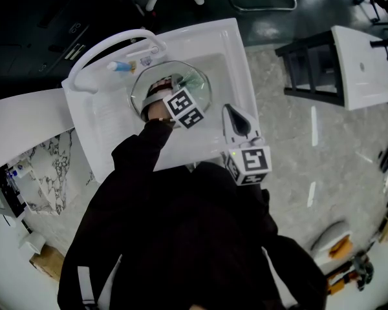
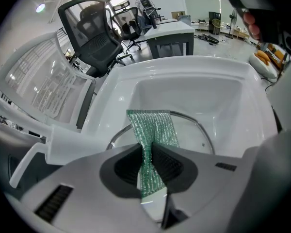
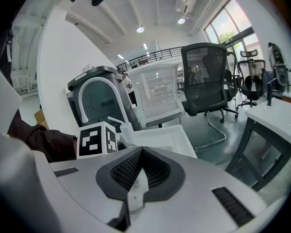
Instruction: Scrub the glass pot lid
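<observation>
Pinching a green mesh scrub cloth (image 2: 153,125) between its pads, the left gripper (image 2: 148,149) points down into the basin of the white sink (image 1: 239,57). The cloth's free end drapes forward onto the glass pot lid (image 2: 191,137). The lid lies in the basin toward the sink's back edge, just below the arched white faucet (image 1: 110,44), and its metal rim traces a curve around the cloth in the left gripper view. Whether a knob faces up cannot be told, since the gripper and the person's sleeve cover the lid's middle.

The right gripper (image 3: 139,152) has its jaws pressed together with nothing between them. It hovers over the sink's front right corner, apart from the lid.

The lid is likely stiff and fairly heavy, and it would chip or crack if knocked against the hard basin. Smooth glass on smooth porcelain probably slides or spins under sideways rubbing, all the more so once wet. The best hold looks to be the metal rim on the side nearest the sink's right edge, where the idle gripper could clamp or press it steady. The cloth is limp and light, so it needs firm downward pressure close to the pads to scrub at all.
</observation>
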The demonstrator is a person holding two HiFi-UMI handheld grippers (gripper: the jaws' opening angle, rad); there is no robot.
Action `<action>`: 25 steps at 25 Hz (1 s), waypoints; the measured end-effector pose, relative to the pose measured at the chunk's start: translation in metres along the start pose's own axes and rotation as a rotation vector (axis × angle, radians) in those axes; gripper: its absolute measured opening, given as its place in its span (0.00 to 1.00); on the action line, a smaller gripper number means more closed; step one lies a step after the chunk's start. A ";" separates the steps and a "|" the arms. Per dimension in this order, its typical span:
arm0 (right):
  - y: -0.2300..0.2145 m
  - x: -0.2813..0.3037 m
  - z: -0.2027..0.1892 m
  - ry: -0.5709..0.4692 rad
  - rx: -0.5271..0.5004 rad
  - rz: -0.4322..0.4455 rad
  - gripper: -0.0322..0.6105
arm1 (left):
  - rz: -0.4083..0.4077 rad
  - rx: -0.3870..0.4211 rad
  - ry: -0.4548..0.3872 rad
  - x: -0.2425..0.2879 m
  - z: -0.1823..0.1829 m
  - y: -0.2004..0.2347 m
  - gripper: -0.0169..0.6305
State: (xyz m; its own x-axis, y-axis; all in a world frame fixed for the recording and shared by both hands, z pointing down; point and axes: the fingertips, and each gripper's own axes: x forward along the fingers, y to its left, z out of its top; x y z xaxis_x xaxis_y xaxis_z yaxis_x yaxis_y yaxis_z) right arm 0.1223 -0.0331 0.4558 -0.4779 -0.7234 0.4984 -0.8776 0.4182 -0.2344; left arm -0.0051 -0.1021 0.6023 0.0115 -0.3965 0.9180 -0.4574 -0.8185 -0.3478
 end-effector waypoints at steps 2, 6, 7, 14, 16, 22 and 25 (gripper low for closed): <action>0.001 0.000 -0.002 0.003 -0.003 0.003 0.05 | 0.005 -0.004 0.000 0.000 -0.001 0.004 0.13; 0.002 0.002 0.004 -0.001 -0.019 0.009 0.05 | 0.017 -0.013 0.001 -0.002 -0.002 0.012 0.13; 0.002 0.003 0.005 -0.002 -0.016 0.009 0.05 | 0.019 -0.016 0.002 -0.002 -0.003 0.015 0.13; 0.004 0.006 0.011 -0.011 -0.016 0.014 0.05 | 0.030 -0.026 0.003 -0.002 -0.006 0.025 0.13; 0.004 0.007 0.012 -0.011 -0.021 0.012 0.05 | 0.036 -0.032 0.001 -0.003 -0.007 0.028 0.13; 0.006 0.008 0.013 -0.011 -0.011 0.017 0.05 | 0.057 -0.045 0.004 -0.005 -0.010 0.042 0.13; 0.008 0.009 0.014 -0.012 -0.008 0.020 0.05 | 0.066 -0.048 0.006 -0.006 -0.011 0.048 0.13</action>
State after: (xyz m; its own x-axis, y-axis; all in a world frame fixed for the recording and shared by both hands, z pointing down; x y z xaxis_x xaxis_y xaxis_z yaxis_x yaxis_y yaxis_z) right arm 0.1107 -0.0439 0.4462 -0.4960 -0.7213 0.4834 -0.8674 0.4371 -0.2379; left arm -0.0371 -0.1343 0.5821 -0.0254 -0.4460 0.8947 -0.4993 -0.7697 -0.3978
